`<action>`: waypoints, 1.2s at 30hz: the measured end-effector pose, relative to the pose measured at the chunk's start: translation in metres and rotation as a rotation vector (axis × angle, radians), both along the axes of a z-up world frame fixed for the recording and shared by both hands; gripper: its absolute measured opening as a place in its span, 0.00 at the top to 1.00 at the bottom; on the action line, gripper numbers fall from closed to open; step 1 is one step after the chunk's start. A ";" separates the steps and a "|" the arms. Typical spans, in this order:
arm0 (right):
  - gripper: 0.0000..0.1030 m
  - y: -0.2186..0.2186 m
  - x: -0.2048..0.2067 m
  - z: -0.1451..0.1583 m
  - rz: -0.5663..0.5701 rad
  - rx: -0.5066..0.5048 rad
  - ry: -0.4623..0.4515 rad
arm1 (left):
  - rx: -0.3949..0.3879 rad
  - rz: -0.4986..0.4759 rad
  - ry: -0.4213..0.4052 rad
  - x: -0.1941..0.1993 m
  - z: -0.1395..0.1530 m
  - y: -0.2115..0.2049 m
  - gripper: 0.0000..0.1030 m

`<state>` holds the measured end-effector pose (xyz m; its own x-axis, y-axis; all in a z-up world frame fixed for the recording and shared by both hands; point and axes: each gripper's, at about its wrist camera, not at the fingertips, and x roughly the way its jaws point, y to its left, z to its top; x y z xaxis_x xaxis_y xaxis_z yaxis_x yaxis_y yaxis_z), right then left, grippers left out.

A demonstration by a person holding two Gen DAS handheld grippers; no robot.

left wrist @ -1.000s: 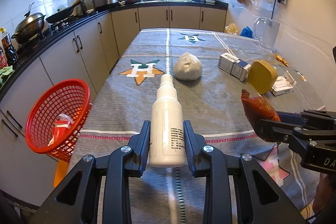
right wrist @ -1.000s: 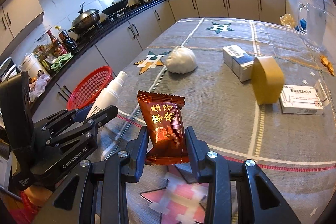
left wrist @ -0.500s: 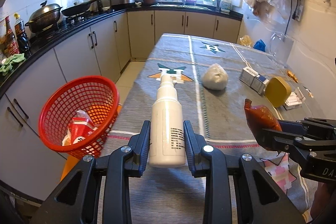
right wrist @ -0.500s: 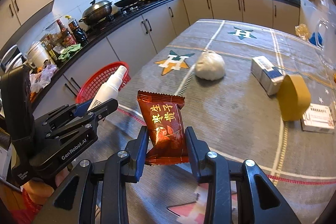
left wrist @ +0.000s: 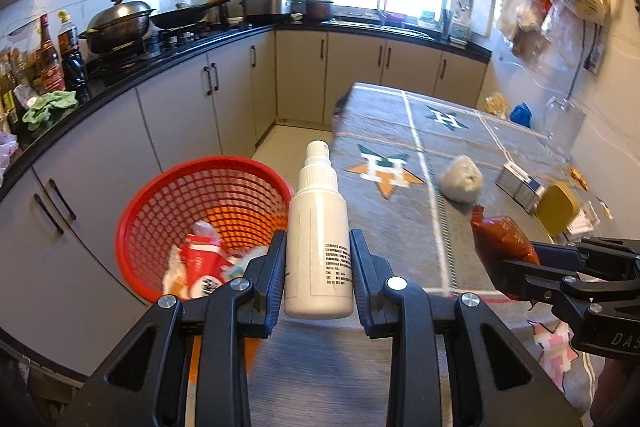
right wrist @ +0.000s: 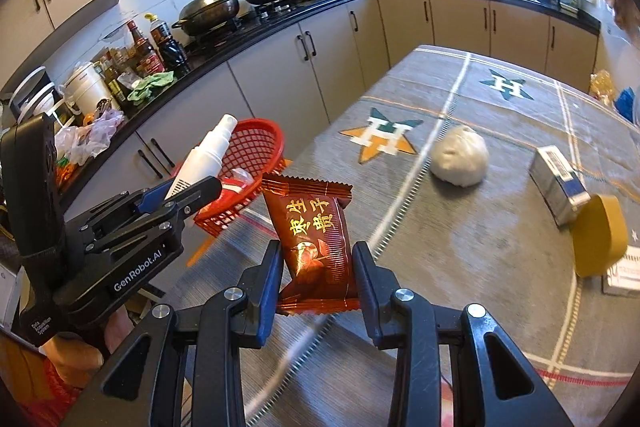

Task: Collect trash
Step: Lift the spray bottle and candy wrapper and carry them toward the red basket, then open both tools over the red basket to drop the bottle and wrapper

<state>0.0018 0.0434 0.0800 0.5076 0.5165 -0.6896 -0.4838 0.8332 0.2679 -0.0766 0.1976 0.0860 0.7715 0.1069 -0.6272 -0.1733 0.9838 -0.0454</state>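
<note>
Both grippers loaded beside the red mesh plastic basket (left wrist: 208, 195)

The left gripper (left wrist: 319, 267) clamped a white plastic spray bottle (left wrist: 318, 243) near the basket's rim; the right gripper (right wrist: 316, 271) pinched a dark-red foil snack packet (right wrist: 312, 239) above the grey patterned tablecloth (right wrist: 460, 247).

Both wrist cameras look forward along their fingers, close over the table's (left wrist: 400, 227) near end — sharing basket (left wrist: 168, 195), table, counter (right wrist: 280, 27).
</note>
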 end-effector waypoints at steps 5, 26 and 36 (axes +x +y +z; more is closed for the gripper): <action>0.63 0.024 0.010 0.010 0.031 0.011 -0.005 | -0.001 0.076 -0.014 -0.002 0.007 0.038 0.72; 0.62 0.147 0.089 -0.021 0.124 0.082 0.169 | -0.090 0.198 0.093 0.029 -0.047 0.131 0.72; 0.58 0.155 0.097 -0.025 0.117 0.091 0.173 | -0.102 0.209 0.071 0.026 -0.049 0.138 0.56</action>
<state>0.0991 0.1982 0.0553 0.3183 0.6292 -0.7090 -0.5159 0.7425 0.4273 -0.0502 0.3354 0.0374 0.6927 0.1927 -0.6951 -0.3786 0.9174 -0.1230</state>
